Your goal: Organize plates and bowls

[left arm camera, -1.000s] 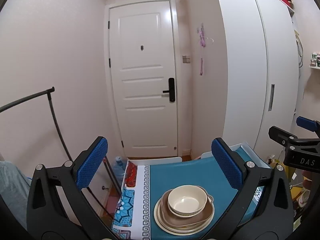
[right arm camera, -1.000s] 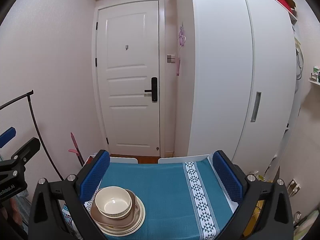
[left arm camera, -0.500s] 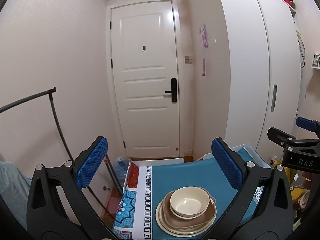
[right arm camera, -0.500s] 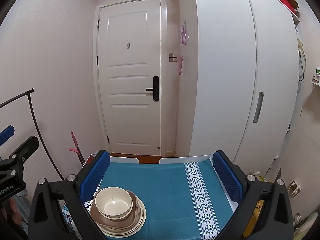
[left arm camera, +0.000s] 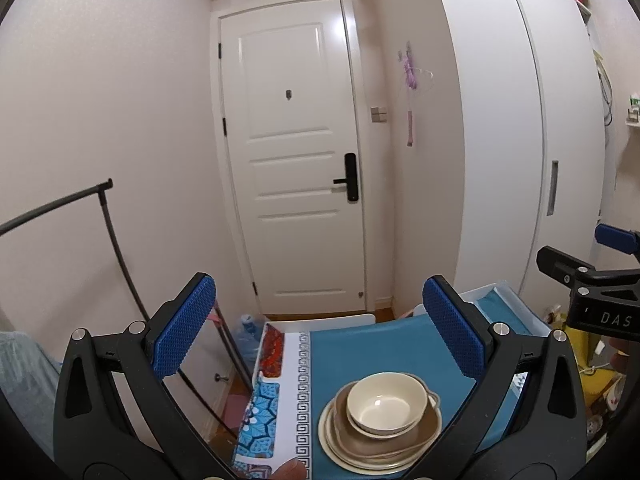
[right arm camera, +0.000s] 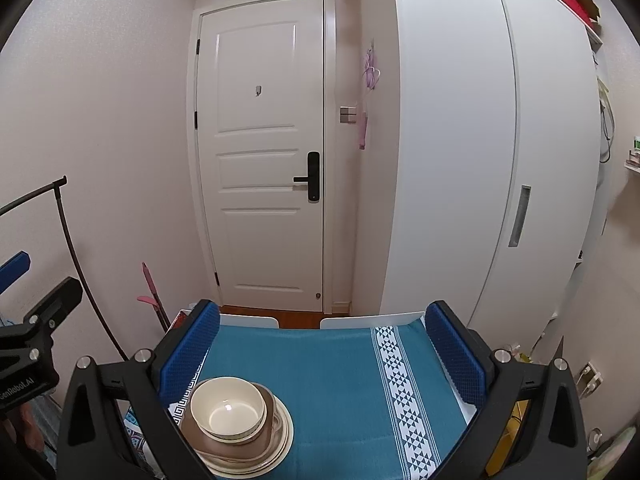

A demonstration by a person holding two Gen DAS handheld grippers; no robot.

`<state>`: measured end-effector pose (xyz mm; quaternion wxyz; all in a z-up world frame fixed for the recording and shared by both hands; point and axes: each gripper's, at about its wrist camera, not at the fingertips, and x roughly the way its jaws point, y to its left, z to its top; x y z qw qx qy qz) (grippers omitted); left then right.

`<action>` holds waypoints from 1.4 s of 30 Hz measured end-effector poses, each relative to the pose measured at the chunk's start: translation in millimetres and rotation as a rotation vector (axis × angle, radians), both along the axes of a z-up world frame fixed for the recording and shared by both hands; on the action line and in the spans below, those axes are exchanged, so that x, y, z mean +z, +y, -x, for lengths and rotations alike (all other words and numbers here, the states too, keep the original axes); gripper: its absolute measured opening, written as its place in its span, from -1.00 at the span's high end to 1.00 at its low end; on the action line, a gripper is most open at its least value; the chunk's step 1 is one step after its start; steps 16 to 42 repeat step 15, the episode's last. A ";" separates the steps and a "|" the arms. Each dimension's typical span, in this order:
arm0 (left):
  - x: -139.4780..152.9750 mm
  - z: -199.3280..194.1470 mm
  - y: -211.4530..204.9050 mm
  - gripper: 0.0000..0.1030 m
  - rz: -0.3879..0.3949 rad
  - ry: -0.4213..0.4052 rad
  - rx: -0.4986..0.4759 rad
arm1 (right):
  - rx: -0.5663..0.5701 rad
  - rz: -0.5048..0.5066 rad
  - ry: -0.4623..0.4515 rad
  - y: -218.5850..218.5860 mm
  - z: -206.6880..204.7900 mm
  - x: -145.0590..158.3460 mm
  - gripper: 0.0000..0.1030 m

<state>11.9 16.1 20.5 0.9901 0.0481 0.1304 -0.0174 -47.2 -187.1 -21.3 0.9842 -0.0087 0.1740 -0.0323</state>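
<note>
A stack of crockery sits on a surface covered by a teal cloth with white patterned bands (right arm camera: 340, 372), in a narrow room facing a white panelled door (right arm camera: 264, 152) beside a tall white wardrobe (right arm camera: 460, 140). The stack is on the near left part of the surface: a cream round ceramic bowl (right arm camera: 227, 407) nests on a brown shallow dish (right arm camera: 256, 438), which rests on cream flat plates (right arm camera: 276, 454). From the left camera the same cream bowl (left arm camera: 386, 404) appears near the middle, just ahead.

Both tools hover above the near edge, apart from the dishes. The left hand-held gripper (left arm camera: 318, 338) is spread wide and holds nothing. The right hand-held gripper (right arm camera: 322, 350) is likewise spread wide and empty.

The pile looks already gathered, so the task seems close to finished or awaiting a final move. The risk, in my judgement, is the smooth glazed rims: a pinch on only the bowl's thin edge could slip, and nudging the brown dish sideways could slide the whole pile toward the near left edge of the surface.
</note>
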 end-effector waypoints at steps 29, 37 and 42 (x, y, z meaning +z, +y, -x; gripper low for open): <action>-2.8 -14.7 4.5 -1.00 0.025 -0.012 -0.006 | 0.004 0.002 0.015 -2.0 -8.2 -1.4 -0.99; -2.8 -14.7 4.5 -1.00 0.025 -0.012 -0.006 | 0.004 0.002 0.015 -2.0 -8.2 -1.4 -0.99; -2.8 -14.7 4.5 -1.00 0.025 -0.012 -0.006 | 0.004 0.002 0.015 -2.0 -8.2 -1.4 -0.99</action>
